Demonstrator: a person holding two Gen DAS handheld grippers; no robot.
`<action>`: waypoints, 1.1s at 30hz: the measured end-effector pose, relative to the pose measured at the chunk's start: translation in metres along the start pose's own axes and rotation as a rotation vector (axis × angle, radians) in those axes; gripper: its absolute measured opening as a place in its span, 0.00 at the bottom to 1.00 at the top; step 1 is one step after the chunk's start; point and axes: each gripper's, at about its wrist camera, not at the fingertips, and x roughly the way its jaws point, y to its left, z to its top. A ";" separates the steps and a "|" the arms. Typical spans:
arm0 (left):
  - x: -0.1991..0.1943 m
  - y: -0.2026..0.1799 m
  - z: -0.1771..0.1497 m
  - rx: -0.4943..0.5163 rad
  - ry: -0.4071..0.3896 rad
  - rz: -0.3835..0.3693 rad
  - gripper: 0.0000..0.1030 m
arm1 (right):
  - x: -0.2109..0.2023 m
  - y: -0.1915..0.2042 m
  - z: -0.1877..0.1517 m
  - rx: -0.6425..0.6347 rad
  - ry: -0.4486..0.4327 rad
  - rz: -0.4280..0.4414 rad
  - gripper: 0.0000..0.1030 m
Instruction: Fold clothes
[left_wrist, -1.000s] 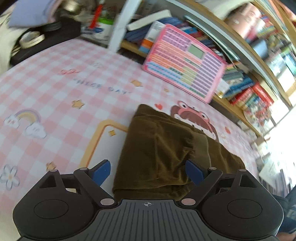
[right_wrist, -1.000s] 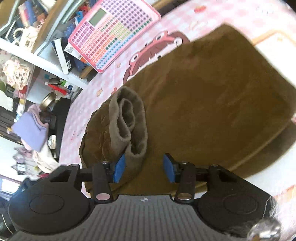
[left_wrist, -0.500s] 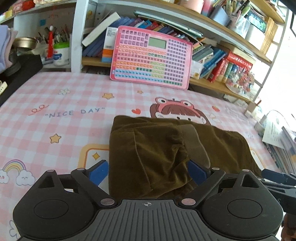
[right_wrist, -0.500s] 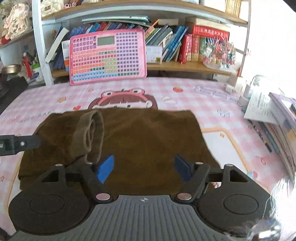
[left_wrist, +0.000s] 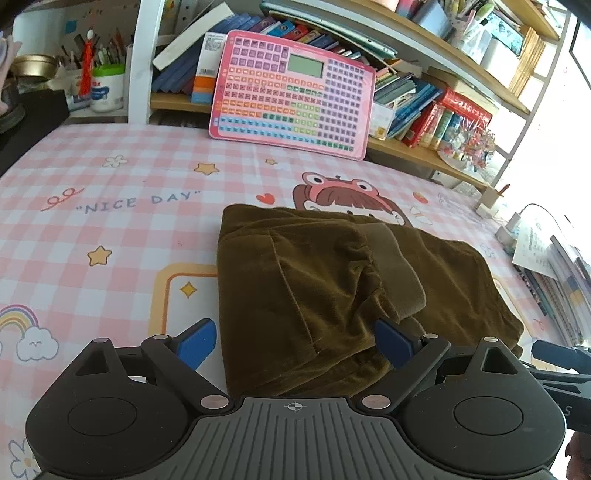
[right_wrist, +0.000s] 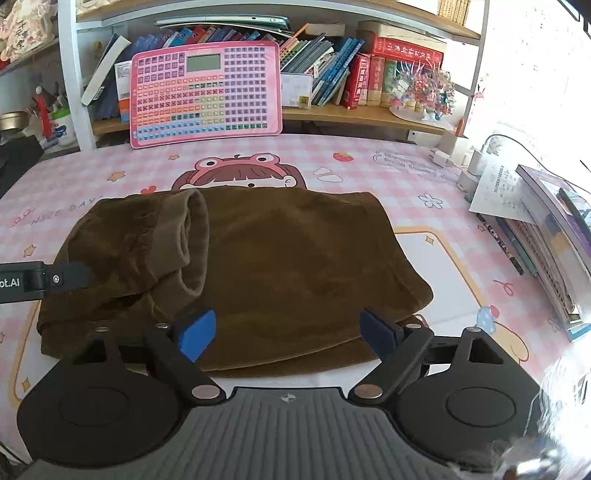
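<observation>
A brown velvet garment (left_wrist: 332, 288) (right_wrist: 280, 266) lies folded into a thick rectangle on the pink checked mat (left_wrist: 110, 236) (right_wrist: 443, 192). Its ribbed cuff (right_wrist: 194, 240) (left_wrist: 397, 273) is turned over on top of the left half. My left gripper (left_wrist: 295, 345) stands open at the garment's near left corner, its blue pads wide apart with cloth below and between them. My right gripper (right_wrist: 286, 334) is open over the near edge of the garment, holding nothing. In the right wrist view, the left gripper's finger (right_wrist: 44, 278) reaches in from the left edge.
A pink keyboard-style board (left_wrist: 291, 96) (right_wrist: 205, 94) leans against the bookshelf (right_wrist: 369, 77) at the back. Stacked books and papers (right_wrist: 546, 236) line the right side of the mat. Pen pots (left_wrist: 105, 86) and a black surface (left_wrist: 26, 122) sit at the back left.
Both grippers have pulled back and levelled out from the garment. The right gripper's jaws have opened wide, and the cuff it hovered at now lies flat on the fold.
</observation>
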 end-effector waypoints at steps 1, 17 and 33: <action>-0.001 0.000 0.000 0.002 -0.004 0.002 0.92 | 0.001 0.000 0.001 -0.005 -0.001 0.008 0.82; 0.003 -0.061 0.002 -0.104 -0.101 0.241 0.92 | 0.034 -0.062 0.030 -0.121 -0.068 0.258 0.82; 0.015 -0.214 -0.027 -0.059 -0.105 0.379 0.96 | 0.072 -0.197 0.035 -0.031 0.070 0.499 0.82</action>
